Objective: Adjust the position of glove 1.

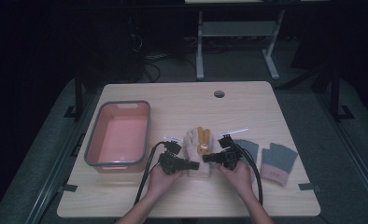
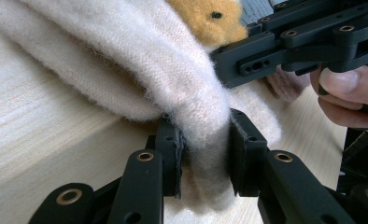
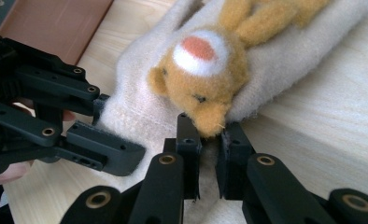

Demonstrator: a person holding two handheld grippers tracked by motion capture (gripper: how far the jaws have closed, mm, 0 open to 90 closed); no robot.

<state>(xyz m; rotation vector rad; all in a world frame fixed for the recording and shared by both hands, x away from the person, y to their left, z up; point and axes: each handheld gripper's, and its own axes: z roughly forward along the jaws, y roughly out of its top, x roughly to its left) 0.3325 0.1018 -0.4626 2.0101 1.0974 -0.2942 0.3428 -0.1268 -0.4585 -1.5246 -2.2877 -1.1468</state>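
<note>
From above, a wooden table (image 1: 182,100) holds a pink bin (image 1: 118,135) by its left edge. The bin has a grey rim and nothing shows inside it. In the middle of the table, closer to the near edge, lies a fluffy cream mitten (image 1: 198,158) with a little orange animal (image 1: 203,140) sewn on top. Two grey gloves (image 1: 266,158) lie flat toward the right edge, well apart from the bin.

The left gripper (image 1: 191,164) comes at the mitten from the left side, and the right gripper (image 1: 208,158) comes from the right side. They point at each other across it.

The left gripper view looks up close, which the high view cannot do. There the cream mitten (image 2: 163,79) bunches up, and a thick fold of it hangs down between the two black jaws. The jaws are clenched on that fold. The other gripper and a thumb sit behind it.

The right gripper view shows the animal's face (image 3: 205,77) with a white and pink spot. Its nose sits just above the jaws. The jaws are squeezed on the cream mitten's (image 3: 140,112) edge right under the nose. A corner of the pink bin (image 3: 56,23) peeks in at the top left
</note>
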